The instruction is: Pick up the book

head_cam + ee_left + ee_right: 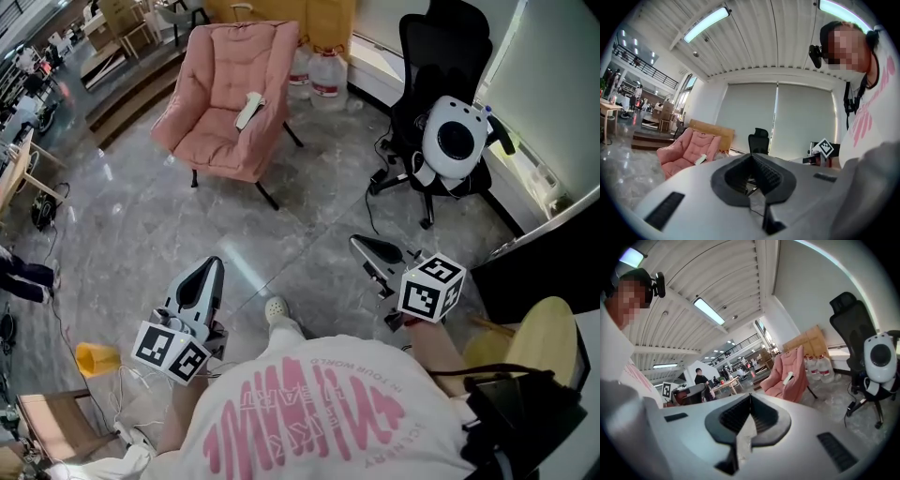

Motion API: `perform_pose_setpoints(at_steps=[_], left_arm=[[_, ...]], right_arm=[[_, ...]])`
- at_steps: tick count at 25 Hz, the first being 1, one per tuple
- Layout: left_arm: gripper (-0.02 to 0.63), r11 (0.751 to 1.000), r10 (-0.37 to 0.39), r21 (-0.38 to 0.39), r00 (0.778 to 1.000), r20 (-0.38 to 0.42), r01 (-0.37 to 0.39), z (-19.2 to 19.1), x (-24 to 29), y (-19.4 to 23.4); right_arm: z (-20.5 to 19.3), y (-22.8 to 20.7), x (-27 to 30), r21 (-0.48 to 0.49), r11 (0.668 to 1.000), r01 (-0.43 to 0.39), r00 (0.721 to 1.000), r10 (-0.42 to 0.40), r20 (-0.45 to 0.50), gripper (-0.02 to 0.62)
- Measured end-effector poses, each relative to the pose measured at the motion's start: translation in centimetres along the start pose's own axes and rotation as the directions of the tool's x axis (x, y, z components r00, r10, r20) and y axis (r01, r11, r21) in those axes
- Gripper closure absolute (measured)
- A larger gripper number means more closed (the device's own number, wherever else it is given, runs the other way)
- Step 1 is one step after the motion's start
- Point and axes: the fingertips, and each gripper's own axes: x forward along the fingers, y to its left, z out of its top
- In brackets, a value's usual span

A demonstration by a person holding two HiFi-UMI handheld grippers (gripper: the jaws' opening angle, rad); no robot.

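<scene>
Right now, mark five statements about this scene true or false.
1. The book lies on the seat of the pink chair. True.
2. The left gripper holds the book. False: the left gripper is shut on nothing.
3. The right gripper is open. False: the right gripper is shut and empty.
4. Water bottles stand behind the pink chair. True.
5. The black office chair is empty. False: a white rounded device sits on it.

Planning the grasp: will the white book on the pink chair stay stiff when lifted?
Probably not: the book looks thin and slightly bent, so likely light and may sag from an edge pinch. The pink chair looks padded, so pressing may sink it.
</scene>
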Motion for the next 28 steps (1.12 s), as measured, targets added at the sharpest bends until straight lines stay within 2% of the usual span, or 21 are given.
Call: perform_pose_setpoints(at_steps=[4,8,18,24,28], left_arm=[[0.597,0.999,-0.036,-0.009,0.999,-0.011,0.035,1.0,2.2,2.5],[0.597,0.997,-0.071,0.004,0.997,-0.033,0.072,1.8,4.1,5.4],[0.597,0.989,-0.146,0.011,0.989,-0.018,0.146,4.3,8.2,13.2],[0.598,0.988,-0.153,-0.012,0.988,-0.005,0.153,4.7,9.4,17.2],[0.597,0.987,-0.159,0.013,0.987,-0.01,0.159,4.6,9.9,18.9]], right_arm=[[2.7,-1.7,1.9,0.046,0.997,0.067,0.993,-0.071,0.098,0.583],[4.3,-2.6,4.8,0.088,0.992,0.087,0.989,-0.097,0.115,0.583],[7.6,-3.6,11.7,0.135,0.981,0.137,0.972,-0.16,0.174,0.583],[9.0,-4.1,15.1,0.146,0.978,0.151,0.966,-0.178,0.186,0.583],[10.1,-4.1,16.9,0.134,0.98,0.15,0.965,-0.174,0.194,0.583]])
